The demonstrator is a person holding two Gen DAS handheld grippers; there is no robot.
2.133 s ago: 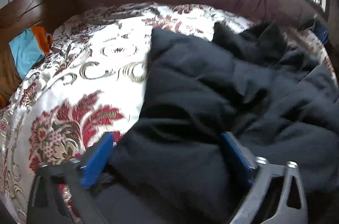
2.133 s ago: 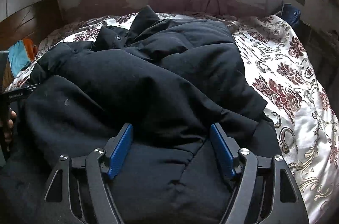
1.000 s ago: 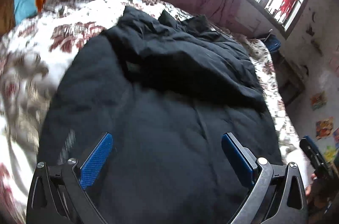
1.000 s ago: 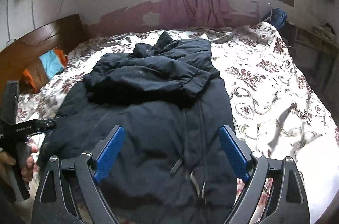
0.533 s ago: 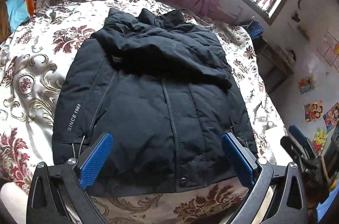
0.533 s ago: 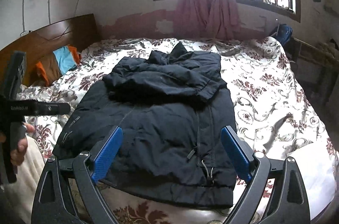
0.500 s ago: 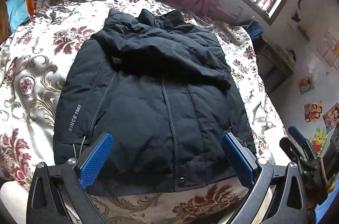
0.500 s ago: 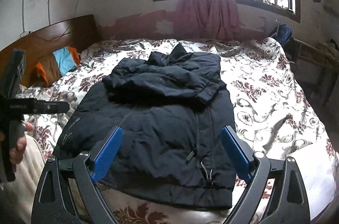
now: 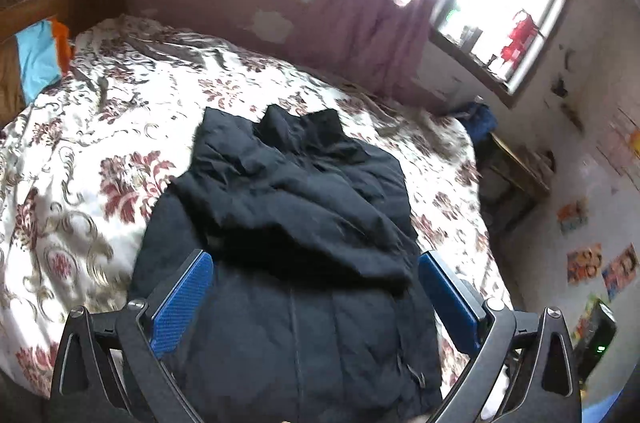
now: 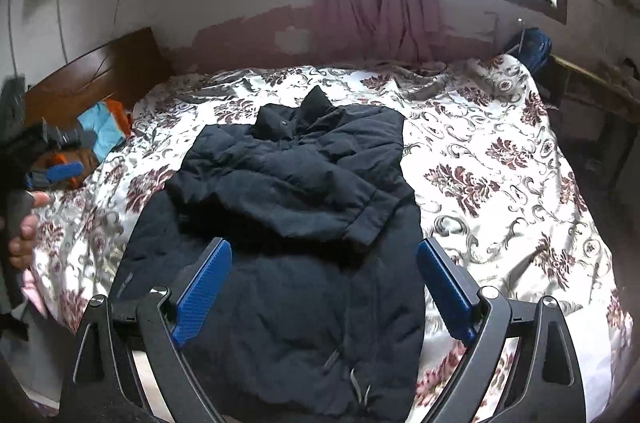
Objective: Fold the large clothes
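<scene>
A large black padded jacket (image 9: 296, 223) (image 10: 288, 215) lies flat on the flowered bedspread (image 9: 100, 151) (image 10: 500, 175), collar toward the window, both sleeves folded across its chest. My left gripper (image 9: 314, 297) hangs well above the jacket's lower half, its blue pads wide apart with nothing between them. My right gripper (image 10: 322, 283) is likewise open and empty, raised over the hem. In the right wrist view the left gripper (image 10: 60, 171) shows at the left edge, held by a hand (image 10: 24, 231).
A wooden headboard (image 10: 100, 67) with blue and orange cloth (image 10: 104, 127) stands at the left. Pink curtains (image 10: 380, 3) hang under the bright window. A dark table (image 10: 592, 95) and a blue bag (image 10: 528, 47) sit to the right of the bed.
Both grippers have lifted up and back from the jacket, so it looks smaller and more of the bed and room shows. The jacket has not moved.
</scene>
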